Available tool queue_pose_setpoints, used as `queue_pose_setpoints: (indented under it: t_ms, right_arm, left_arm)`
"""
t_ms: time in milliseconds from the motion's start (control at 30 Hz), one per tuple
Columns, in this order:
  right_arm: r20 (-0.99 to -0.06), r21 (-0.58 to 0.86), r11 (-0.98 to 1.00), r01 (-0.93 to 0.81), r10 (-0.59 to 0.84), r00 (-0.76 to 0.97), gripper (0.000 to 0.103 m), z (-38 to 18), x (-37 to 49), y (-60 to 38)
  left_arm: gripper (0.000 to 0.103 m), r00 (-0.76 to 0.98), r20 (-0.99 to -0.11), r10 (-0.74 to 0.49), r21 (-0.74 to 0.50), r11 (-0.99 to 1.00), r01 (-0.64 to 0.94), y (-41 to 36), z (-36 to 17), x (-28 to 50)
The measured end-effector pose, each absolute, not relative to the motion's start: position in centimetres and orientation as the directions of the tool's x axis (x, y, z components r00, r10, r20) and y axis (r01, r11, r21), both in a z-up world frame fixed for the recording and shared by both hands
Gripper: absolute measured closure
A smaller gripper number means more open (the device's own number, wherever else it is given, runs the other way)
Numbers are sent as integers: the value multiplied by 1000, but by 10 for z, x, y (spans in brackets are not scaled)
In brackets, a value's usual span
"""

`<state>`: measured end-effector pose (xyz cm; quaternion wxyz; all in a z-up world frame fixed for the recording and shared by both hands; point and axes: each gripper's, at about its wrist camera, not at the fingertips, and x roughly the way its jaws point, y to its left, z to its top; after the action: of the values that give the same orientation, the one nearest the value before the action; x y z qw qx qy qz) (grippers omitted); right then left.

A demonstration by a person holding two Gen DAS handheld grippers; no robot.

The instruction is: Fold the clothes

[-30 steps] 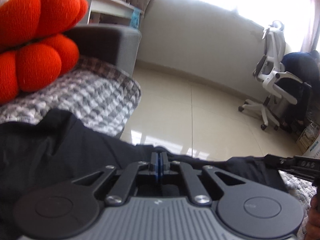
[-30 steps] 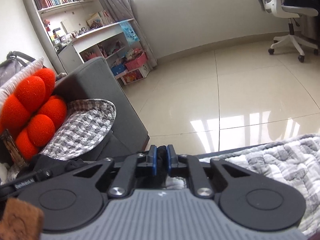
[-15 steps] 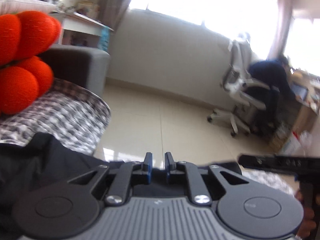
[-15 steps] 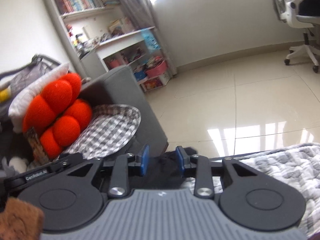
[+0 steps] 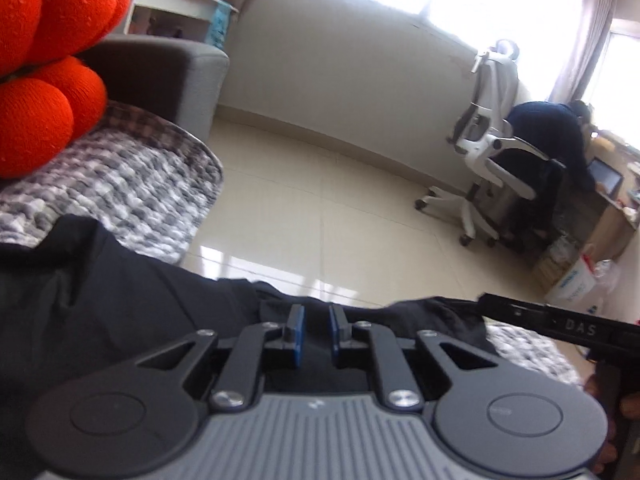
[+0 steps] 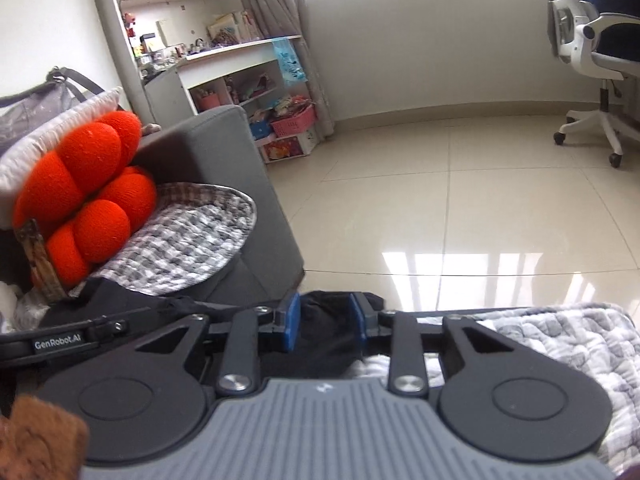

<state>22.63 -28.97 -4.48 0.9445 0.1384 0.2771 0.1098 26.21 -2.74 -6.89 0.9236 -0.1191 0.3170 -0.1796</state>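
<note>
- One black, soft, creased fabric garment point(image 5: 120, 300) lies spread over a grey-and-white checked knitted blanket point(image 5: 132, 184) on a grey sofa, its far edge rumpled along the seat front.
- Left gripper point(image 5: 316, 334) hangs over that edge with its blue-padded fingers point(image 5: 297, 332) a narrow gap apart, holding nothing.
- Right gripper point(image 6: 325, 326) has its jaws set wider, black cloth lying between the pads, not pinched.
- Orange-red knotted knit cushion point(image 6: 86, 192) leans by the grey sofa armrest point(image 6: 224, 168), near the garment's left end.
- Beyond glossy cream floor tiles point(image 6: 460, 208) stand a white office chair point(image 5: 492, 148) and a cluttered white bookshelf point(image 6: 224, 40).
- "GenRobot.AI" is printed on the left gripper's side in the right wrist view; "DAS" shows on the right gripper's side.
</note>
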Motion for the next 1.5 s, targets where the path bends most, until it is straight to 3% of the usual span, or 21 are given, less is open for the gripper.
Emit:
queue_pose_setpoints:
  t_ms: [133,500,767,867,933,1133,1500]
  right_arm:
    - [-496,343,922,-180,341,799,70,-40,212,-277]
    - [-538,297,931,-211,346,768,67,-39,149,-256]
    - [-517,310,928,-207,348,782,64,-24,131,-248]
    - [-506,317,927,-202,346,790,64,-18,127,-243]
    - [-499,319,927,-199,343,796,62,-14,126,-239]
    - [-482,340,917,-209,360,799,59,-5,123,-224]
    - [-462,368,894,-257,415,784,54,1,140,-193]
  left_arm:
    - [91,663,-591,-460,-324,888,327,-37,-70,250]
    - [89,640,-611,-465,-181,870,459,-17,-73,164]
    - [80,608,-635,-476,-191,859,474,19,-71,107]
    - [77,605,-646,-466,-204,869,450,35,-67,94]
    - [67,616,-653,-441,-197,884,424,45,-64,87]
    - [52,664,-655,-360,-224,932,285,87,-57,78]
    - [39,745,-612,-265,-274,955,114,143,-47,99]
